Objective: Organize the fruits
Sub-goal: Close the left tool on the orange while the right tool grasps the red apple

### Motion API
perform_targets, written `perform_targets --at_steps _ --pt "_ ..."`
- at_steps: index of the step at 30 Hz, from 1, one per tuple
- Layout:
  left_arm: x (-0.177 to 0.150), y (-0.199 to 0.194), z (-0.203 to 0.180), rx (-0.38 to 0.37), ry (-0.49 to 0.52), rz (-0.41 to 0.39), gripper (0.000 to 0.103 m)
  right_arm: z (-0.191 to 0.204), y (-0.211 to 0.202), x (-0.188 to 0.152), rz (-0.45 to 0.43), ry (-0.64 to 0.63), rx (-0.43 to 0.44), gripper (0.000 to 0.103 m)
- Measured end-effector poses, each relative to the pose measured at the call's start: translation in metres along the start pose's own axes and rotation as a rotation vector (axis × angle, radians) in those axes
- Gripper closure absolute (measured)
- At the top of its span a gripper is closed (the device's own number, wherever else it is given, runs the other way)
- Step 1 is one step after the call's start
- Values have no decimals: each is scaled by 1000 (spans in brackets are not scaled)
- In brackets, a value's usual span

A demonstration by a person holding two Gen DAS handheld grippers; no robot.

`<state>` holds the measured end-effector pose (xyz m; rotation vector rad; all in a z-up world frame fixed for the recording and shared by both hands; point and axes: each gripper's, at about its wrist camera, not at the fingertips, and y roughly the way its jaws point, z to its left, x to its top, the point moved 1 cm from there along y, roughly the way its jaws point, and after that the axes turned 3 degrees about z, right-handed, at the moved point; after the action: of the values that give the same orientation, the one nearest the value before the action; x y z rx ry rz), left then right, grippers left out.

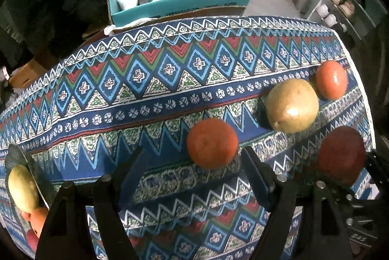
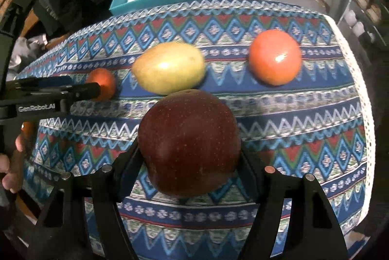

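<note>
Fruits lie scattered on the patterned counter (image 1: 170, 94). In the left wrist view, we see the left tool (image 1: 192, 162) spread and empty, an orange (image 1: 212, 143) just ahead of it, and a plate (image 1: 29, 170) with fruit that the other view misses. In the right wrist view, the right tool (image 2: 189, 157) pinches a dark apple (image 2: 189, 143) at its widest girth; we judge it firm, smooth and fairly heavy.

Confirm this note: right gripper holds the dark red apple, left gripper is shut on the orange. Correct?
Not quite. The right gripper does hold the apple, but the left gripper is open: in the left wrist view the orange lies on the cloth ahead of its fingers, ungripped.
</note>
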<state>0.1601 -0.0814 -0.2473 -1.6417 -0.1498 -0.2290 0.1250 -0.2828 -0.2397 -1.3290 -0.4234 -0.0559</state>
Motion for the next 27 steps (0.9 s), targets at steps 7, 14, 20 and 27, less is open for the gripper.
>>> perform_targets --at_steps 7,14,20,27 --pt "6 19 -7 31 -7 9 23 -12 -3 -1 -11 16 4 31" --pt "4 28 -13 -4 26 16 48 -14 -1 -3 -10 16 7 31" --pt "-4 22 -17 11 51 -7 55 -9 -3 1 -27 6 7 31" --pt "-11 -7 -14 -2 44 -44 55 -4 -15 4 -54 -9 4 31"
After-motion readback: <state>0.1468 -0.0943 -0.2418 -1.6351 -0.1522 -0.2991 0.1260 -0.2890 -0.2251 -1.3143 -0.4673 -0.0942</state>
